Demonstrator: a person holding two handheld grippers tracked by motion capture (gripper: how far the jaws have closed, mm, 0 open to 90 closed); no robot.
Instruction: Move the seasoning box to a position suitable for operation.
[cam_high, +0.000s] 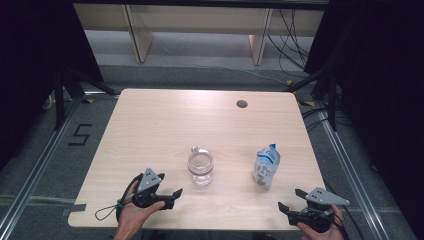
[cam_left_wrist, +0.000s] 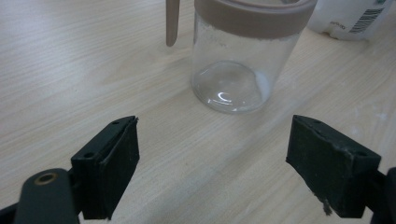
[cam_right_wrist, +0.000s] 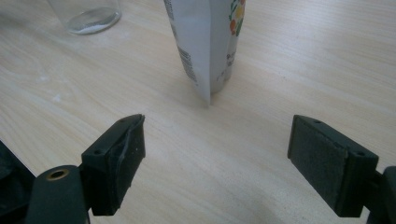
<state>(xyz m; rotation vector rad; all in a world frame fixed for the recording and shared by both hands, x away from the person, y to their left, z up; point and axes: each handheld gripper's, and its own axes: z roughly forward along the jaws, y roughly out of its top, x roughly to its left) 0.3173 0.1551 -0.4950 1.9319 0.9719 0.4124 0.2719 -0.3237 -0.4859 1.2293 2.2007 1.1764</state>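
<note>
Glass jar (cam_high: 200, 168), clear, pinkish rim, upright near white pouch (cam_high: 265, 166).

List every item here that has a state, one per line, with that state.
glass jar: upright, lid off, nearly empty, white residue at the bottom
white pouch: standing upright, apart from the jar
left gripper: open, holding nothing, aimed at the jar
right gripper: open, holding nothing, aimed at the pouch
</note>
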